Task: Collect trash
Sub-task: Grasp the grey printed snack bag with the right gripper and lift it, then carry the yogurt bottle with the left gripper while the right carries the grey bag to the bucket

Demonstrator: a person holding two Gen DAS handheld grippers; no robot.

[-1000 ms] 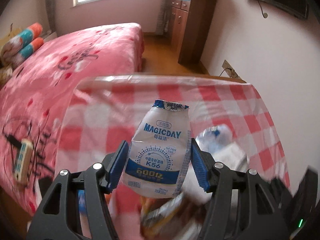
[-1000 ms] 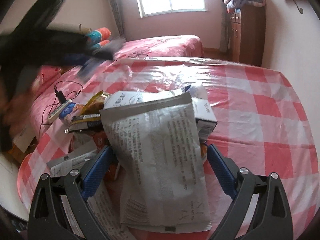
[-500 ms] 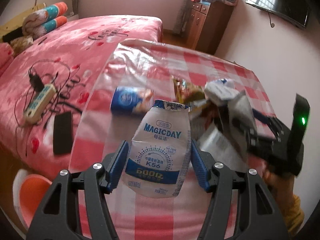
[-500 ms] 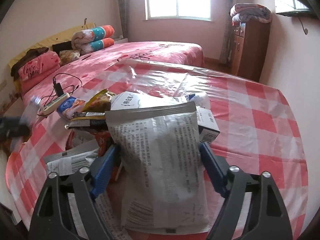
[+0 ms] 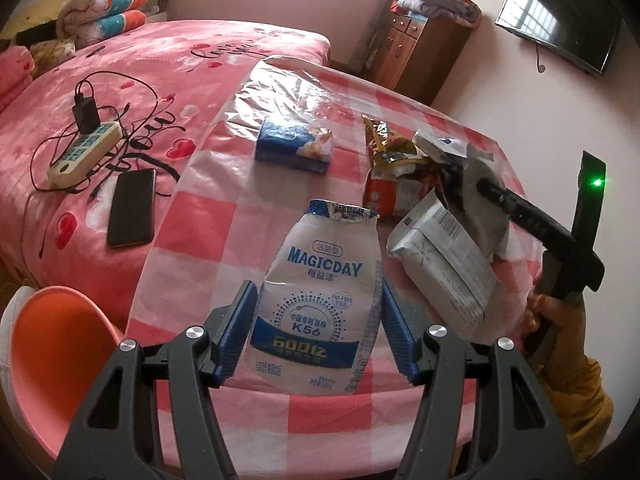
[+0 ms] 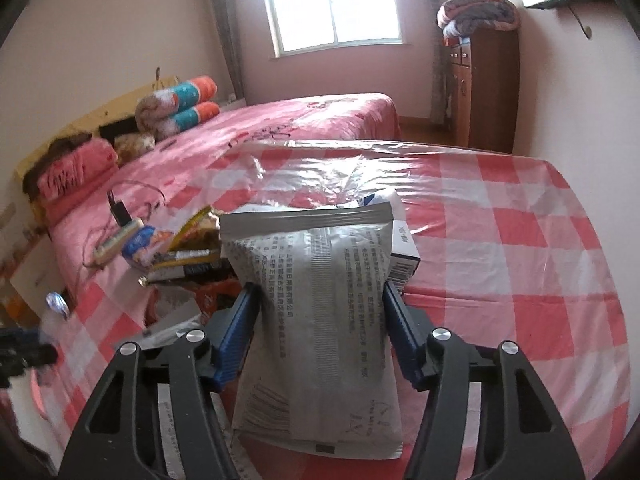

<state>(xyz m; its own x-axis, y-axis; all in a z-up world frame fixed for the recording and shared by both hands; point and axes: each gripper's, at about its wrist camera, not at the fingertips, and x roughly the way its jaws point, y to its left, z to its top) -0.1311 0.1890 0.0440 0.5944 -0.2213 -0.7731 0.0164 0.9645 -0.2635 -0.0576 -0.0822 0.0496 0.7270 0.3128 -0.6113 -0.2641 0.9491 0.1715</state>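
Note:
My left gripper (image 5: 318, 322) is shut on a white and blue MAGICDAY drink pouch (image 5: 320, 304), held above the near left edge of the checked table (image 5: 224, 216). My right gripper (image 6: 320, 332) is shut on a grey printed snack bag (image 6: 320, 320), lifted over a pile of wrappers (image 6: 188, 256). In the left wrist view the right gripper (image 5: 464, 188) shows at the right with that grey bag (image 5: 486, 208). A blue pack (image 5: 294, 148), a gold and red wrapper (image 5: 390, 172) and a white packet (image 5: 440, 256) lie on the table.
A pink basin (image 5: 52, 356) stands on the floor at the lower left, below the table edge. A bed (image 5: 160, 64) with a phone (image 5: 132, 206) and power strip (image 5: 86, 152) lies left. A wooden cabinet (image 5: 420, 52) stands at the back. The far table half (image 6: 500, 220) holds no items.
My left gripper has pulled back and swung left with the pouch, bringing the table edge and pink basin into view. My right gripper has lifted and tilted up slightly with the grey bag.

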